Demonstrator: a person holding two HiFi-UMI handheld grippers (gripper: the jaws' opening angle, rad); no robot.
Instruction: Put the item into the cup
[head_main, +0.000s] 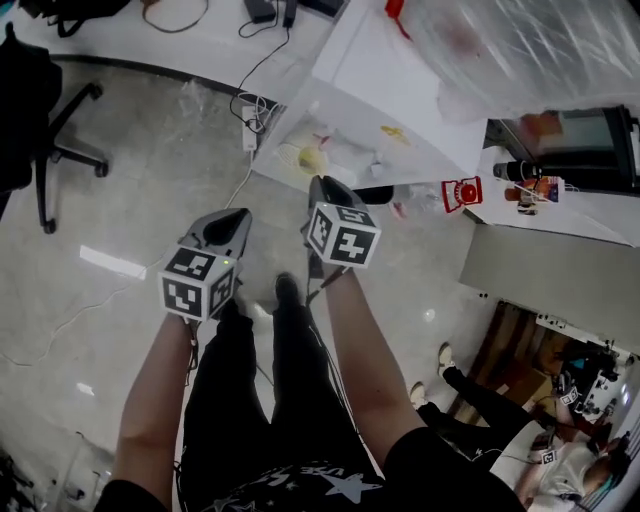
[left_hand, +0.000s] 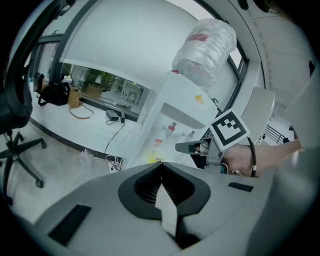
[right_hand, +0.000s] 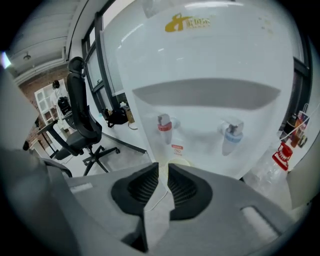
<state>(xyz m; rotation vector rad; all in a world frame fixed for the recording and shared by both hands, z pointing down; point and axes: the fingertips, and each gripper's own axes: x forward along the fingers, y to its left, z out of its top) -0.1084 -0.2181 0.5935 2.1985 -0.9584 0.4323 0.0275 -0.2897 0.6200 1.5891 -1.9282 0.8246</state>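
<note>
Both grippers point toward the water dispenser (right_hand: 210, 100), probably to line up on the cup (right_hand: 178, 161), which sits in its recess straight ahead of the right gripper (right_hand: 163, 167), below the 2 taps. The left gripper (left_hand: 161, 166) has its jaws pressed together, empty; the right's stand a narrow slit apart, also empty. I cannot pick out the item. The recess overhang caps room above the cup, and the approach looks open
</note>
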